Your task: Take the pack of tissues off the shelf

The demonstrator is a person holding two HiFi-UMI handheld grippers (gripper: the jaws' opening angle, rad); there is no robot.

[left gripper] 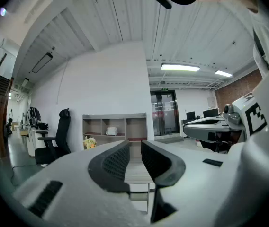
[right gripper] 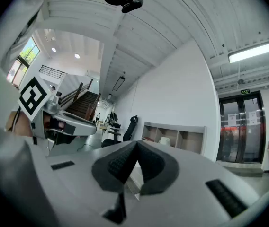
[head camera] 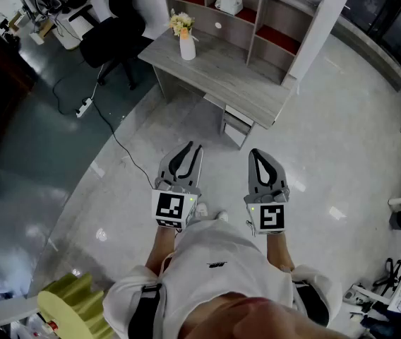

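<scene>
Grey-wood shelf (head camera: 303, 34): white pack of tissues (head camera: 228, 4) alone in its upper middle compartment | pack well apart from both grippers, ahead | left gripper (head camera: 193, 147) jaws parted, empty | right gripper (head camera: 255, 152) jaws together, empty

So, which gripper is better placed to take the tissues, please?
Left, probably: the left gripper has its jaws apart, the right gripper is shut; both far from the pack of tissues.
</scene>
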